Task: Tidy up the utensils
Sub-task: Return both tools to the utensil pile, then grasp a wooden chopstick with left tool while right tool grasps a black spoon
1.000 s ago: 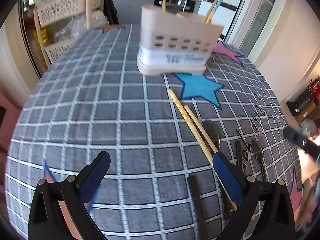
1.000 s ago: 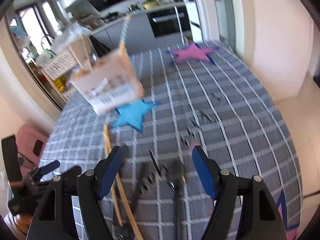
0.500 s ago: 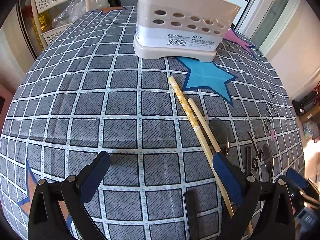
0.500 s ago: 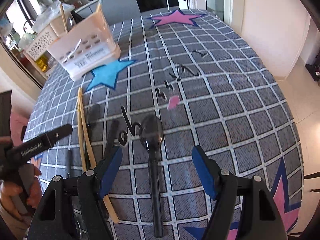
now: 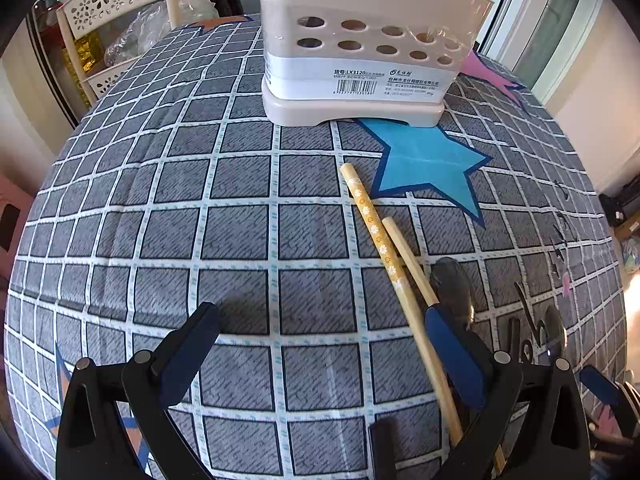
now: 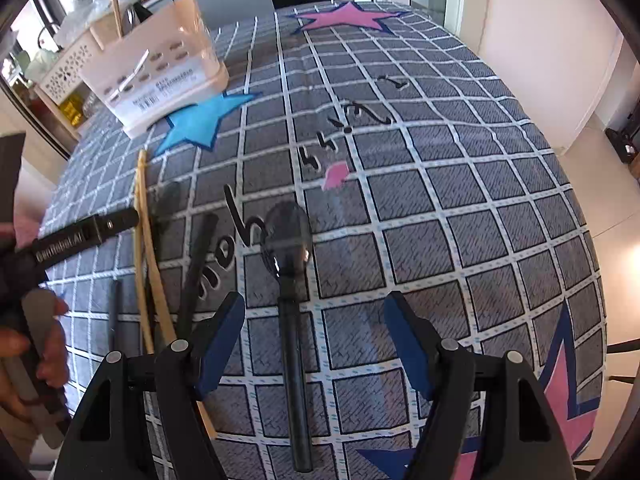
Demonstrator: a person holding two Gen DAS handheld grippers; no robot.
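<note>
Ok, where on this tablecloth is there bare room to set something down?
Free: the checked cloth left of the chopsticks, in front of the utensil holder, and the stretch right of the black spoon. Crowded: between the chopsticks and that spoon, where dark utensils lie.

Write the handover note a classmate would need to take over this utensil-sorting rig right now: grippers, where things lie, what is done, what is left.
Left gripper: open, empty, over the checked tablecloth; two wooden chopsticks lie by its right finger.
Right gripper: open, straddling the black spoon, pads not touching it.
Utensil holder stands at the far end beside the blue star.
Done: some chopsticks already stand in the holder.
Left: spoon, both chopsticks and the other dark utensils lying on the cloth.
</note>
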